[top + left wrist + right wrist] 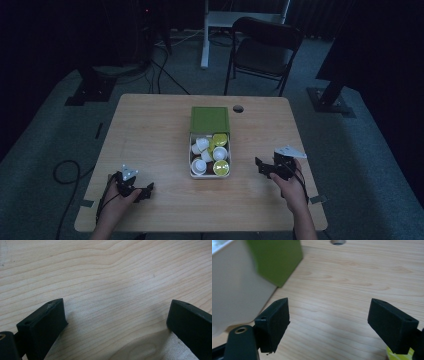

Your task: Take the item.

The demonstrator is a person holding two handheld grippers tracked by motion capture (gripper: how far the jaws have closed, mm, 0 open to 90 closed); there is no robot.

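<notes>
Capsules in box, both claws empty beside it

Box (209,174) with white and yellow capsules (220,153) sits at the middle of the table (150,130), its green lid (209,120) lying just behind it. Right claw (265,167) stands near the box's right side, jaws apart and holding nothing; left claw (145,191) rests well apart, also open. Probably a reach is starting; next, the right claw must come over one capsule and close.
</notes>
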